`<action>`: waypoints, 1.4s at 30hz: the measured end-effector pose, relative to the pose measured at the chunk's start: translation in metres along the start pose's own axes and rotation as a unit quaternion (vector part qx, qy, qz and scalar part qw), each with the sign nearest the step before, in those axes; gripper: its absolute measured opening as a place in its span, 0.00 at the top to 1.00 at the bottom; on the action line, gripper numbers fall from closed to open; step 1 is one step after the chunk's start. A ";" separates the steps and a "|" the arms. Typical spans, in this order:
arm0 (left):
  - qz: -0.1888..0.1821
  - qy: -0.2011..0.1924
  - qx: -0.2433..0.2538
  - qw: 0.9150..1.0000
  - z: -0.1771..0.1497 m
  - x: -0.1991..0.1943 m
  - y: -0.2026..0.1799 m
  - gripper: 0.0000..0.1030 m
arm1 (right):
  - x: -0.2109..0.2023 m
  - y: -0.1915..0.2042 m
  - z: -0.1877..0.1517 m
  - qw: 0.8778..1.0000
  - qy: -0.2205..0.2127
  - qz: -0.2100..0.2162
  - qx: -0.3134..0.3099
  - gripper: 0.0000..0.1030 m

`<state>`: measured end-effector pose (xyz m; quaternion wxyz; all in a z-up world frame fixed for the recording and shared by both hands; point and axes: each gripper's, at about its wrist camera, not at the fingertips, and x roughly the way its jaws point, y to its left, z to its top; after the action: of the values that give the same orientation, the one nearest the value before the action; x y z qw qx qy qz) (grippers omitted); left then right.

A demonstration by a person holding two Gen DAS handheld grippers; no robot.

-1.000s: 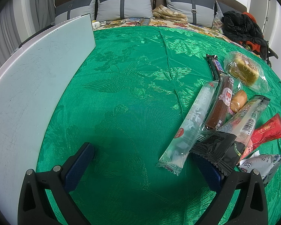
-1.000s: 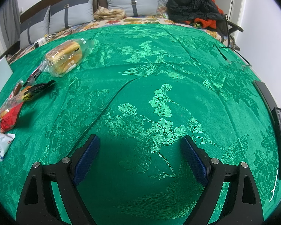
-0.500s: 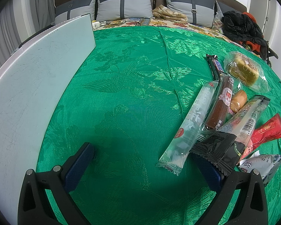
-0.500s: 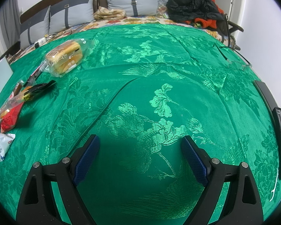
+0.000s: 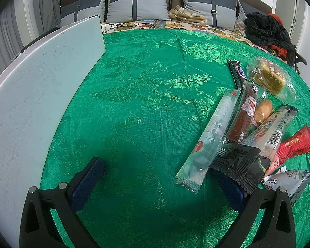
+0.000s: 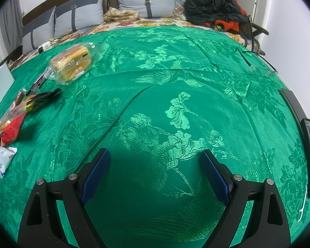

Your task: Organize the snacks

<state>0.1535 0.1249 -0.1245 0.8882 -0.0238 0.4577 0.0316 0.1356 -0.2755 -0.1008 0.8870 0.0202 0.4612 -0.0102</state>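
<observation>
Presumably awaiting sorting, the snacks (image 5: 244, 128) lie heaped on the bed (image 5: 146, 107) right of the left gripper (image 5: 161, 181); both it and the right gripper (image 6: 155, 171) gape wide, empty.

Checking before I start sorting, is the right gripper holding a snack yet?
No, the right gripper is open over bare green cloth.

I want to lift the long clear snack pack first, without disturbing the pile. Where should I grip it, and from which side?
Grip the clear pack near its lower crimped end, coming from its open left side with the left hand-held gripper. That end lies free on the green cloth; higher up its right edge is overlapped by the brown bar and black pack.
</observation>
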 end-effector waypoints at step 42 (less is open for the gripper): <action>-0.136 0.084 0.111 0.981 0.056 0.016 -0.039 0.78 | 0.000 -0.001 0.000 1.000 0.000 0.001 0.000 0.11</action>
<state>0.2109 0.0908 -0.1047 0.8396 0.0103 0.5239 -0.1430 0.1355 -0.2762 -0.1007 0.8872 0.0211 0.4608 -0.0094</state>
